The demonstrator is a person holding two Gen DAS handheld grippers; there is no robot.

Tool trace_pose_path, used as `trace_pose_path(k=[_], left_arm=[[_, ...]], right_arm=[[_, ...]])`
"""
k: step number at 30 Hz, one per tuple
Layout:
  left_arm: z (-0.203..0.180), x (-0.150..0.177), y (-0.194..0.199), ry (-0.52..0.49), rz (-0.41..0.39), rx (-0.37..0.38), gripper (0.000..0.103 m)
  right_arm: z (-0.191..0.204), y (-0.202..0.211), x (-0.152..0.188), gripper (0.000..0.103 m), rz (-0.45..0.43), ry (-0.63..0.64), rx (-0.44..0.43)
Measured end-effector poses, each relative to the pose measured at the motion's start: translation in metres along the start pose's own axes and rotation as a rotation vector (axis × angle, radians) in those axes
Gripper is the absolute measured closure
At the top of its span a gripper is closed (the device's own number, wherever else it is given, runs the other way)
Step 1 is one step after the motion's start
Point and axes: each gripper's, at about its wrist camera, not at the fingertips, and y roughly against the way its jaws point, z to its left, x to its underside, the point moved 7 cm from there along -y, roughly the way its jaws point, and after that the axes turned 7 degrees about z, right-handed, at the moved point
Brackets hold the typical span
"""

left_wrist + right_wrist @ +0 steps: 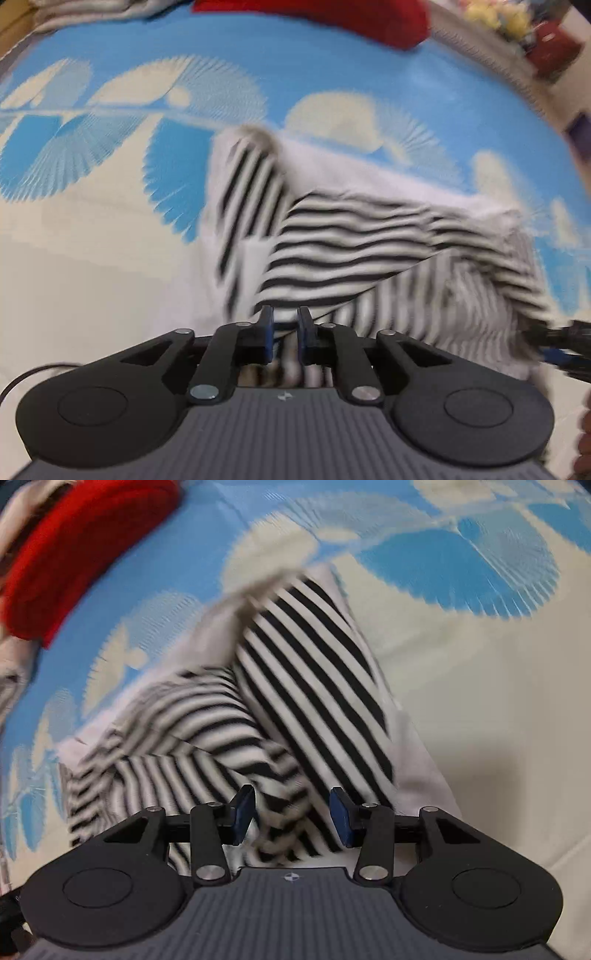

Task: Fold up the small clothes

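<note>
The striped shirt (354,243) lies crumpled on the blue-and-cream bedsheet (92,240) (a red cloth (332,18) beyond), beneath the nearly closed, empty left gripper (285,328) and released right gripper (291,814).

No readable text, labels or numbers anywhere. Only a tiny round emblem on each claw body (284,396) (289,877), too small to make out.

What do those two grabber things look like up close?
Both look alike. The left gripper and right gripper have black jointed linkage arms with silver rivets, round black discs at each side, a ribbed grey body with a small round logo, and blue pads on the fingertips.
</note>
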Motion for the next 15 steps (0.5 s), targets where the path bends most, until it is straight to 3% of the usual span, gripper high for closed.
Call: trace_pose_path(k=[3, 5, 7, 9, 11, 15], left_arm=[[-0.003, 0.001, -0.008, -0.026, 0.015, 0.018, 0.088], [0.005, 0.013, -0.031, -0.017, 0.099, -0.029, 0.088], [0.008, 0.024, -0.044, -0.013, 0.155, -0.03, 0.089], [0.007, 0.022, -0.028, -0.006, 0.123, -0.031, 0.088], [0.004, 0.013, 0.01, -0.034, 0.014, -0.008, 0.087], [0.016, 0.022, 0.085, 0.006, -0.101, 0.096, 0.082]], right_arm=[[-0.012, -0.013, 0.005, 0.056, 0.042, 0.005, 0.06], [-0.023, -0.021, 0.01, 0.056, 0.079, -0.036, 0.084], [-0.024, -0.015, 0.013, 0.056, 0.069, -0.053, 0.069], [-0.017, 0.008, 0.011, 0.056, 0.019, -0.034, 0.057], [-0.009, 0.052, 0.009, 0.056, -0.09, 0.007, 0.009], [-0.02, 0.136, 0.019, 0.056, -0.244, 0.016, -0.012]])
